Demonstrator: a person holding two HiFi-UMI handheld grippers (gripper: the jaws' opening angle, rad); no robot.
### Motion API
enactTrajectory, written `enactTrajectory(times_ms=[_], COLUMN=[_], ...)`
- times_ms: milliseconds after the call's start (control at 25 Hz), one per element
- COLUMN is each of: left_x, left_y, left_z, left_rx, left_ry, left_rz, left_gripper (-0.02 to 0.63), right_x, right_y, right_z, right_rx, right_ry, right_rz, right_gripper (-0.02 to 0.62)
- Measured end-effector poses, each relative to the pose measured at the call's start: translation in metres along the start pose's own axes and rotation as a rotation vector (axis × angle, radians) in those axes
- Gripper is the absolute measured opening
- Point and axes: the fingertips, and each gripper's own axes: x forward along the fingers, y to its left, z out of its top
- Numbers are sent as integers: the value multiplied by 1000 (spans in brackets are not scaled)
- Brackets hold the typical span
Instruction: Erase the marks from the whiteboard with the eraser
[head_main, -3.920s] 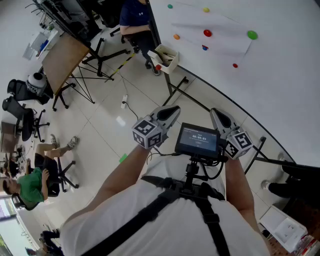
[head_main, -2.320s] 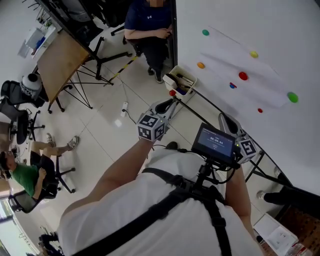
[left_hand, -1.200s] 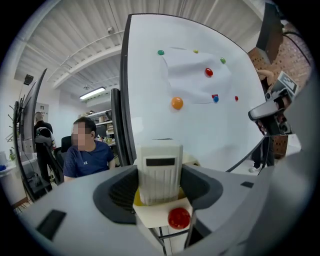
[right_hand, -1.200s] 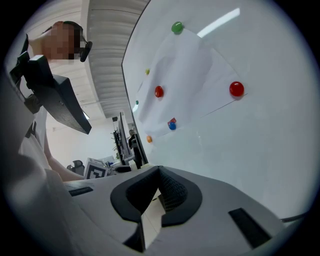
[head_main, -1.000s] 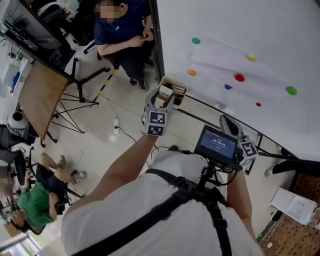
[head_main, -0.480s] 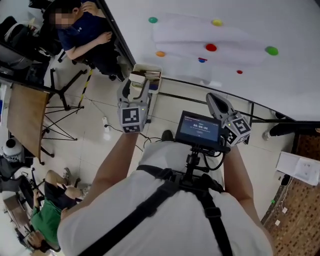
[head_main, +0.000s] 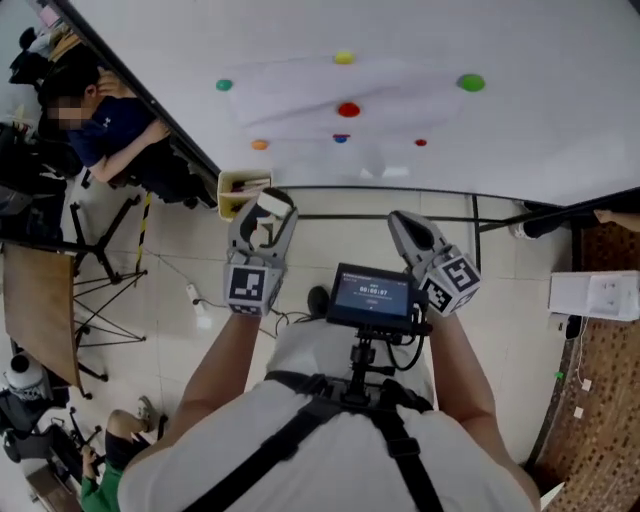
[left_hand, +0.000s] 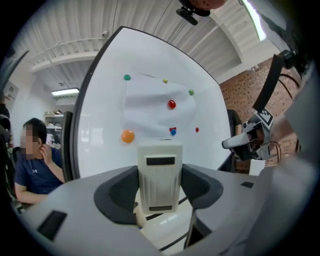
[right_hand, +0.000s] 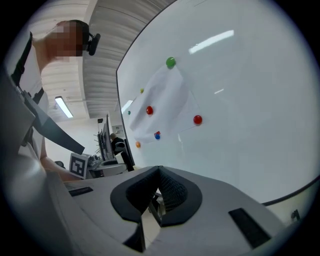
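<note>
Left tongs (head_main: 264, 212) now clamp the white ribbed block eraser (left_hand: 159, 175), lifted off the cream tray (head_main: 236, 186) just beyond, right tongs (head_main: 405, 225) pinched shut and empty, so wiping the big white whiteboard (head_main: 520, 60) likely comes next.

— What's off to the left?
— A seated person (head_main: 105, 130), with a pale box (head_main: 230, 190) near them.
— And higher up?
— Paper (head_main: 300, 90) with coloured magnets (head_main: 348, 109) on it. A screen (head_main: 372, 296) lower down.

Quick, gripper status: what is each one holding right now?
Left gripper: closed on the eraser.
Right gripper: closed, nothing between its jaws.
</note>
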Motion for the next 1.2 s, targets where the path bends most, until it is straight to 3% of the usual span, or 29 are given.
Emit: enactTrajectory(times_ms=[160, 320, 520, 800, 1000, 1200], left_x=[1, 8, 28, 53, 70, 83], left_y=[-37, -57, -112, -233, -326, -404], left_z=[-15, 14, 32, 43, 66, 85], left_rx=[-22, -36, 18, 18, 91, 52], left_ry=[69, 2, -12, 27, 18, 5], left_rz=[-149, -227, -264, -310, -356, -381], left_gripper=[279, 282, 282, 279, 279, 279], right_x=[-27, -38, -88, -204, -289, -369], right_y=[-3, -17, -45, -83, -119, -152], right_z=[-12, 0, 26, 34, 39, 50], right_rx=[48, 50, 18, 9, 21, 11], right_ry=[7, -23, -91, -121, -161, -200], right_rz=[-75, -113, -126, -163, -202, -223], right_gripper=[15, 15, 15, 15, 15, 15])
